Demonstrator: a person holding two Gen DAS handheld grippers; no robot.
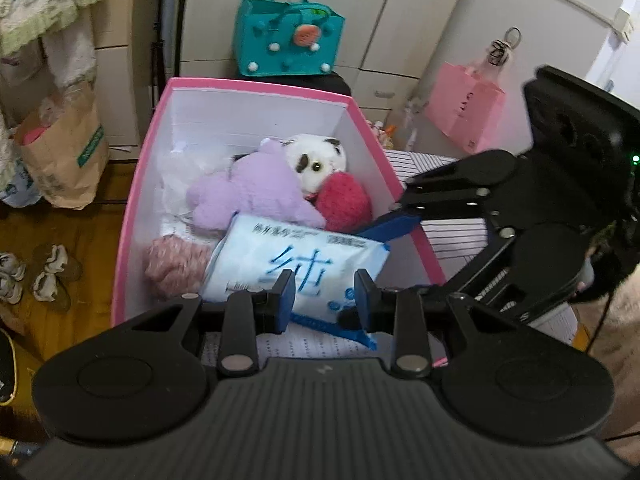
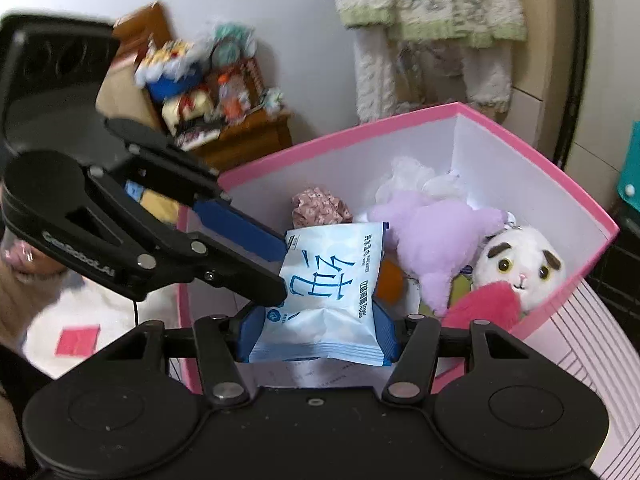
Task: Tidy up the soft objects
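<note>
A light blue tissue pack hangs tilted over the open pink box. My right gripper is shut on it, and its blue pads squeeze the pack's end from both sides. My left gripper comes in from the other side and pinches the pack's long edge. In the box lie a purple plush, a white cat plush, a red fuzzy ball and a pink knitted piece.
A teal felt bag stands behind the box and a pink paper bag hangs to its right. Left of the box are a brown paper bag and slippers on the wooden floor. A cluttered wooden nightstand stands beyond.
</note>
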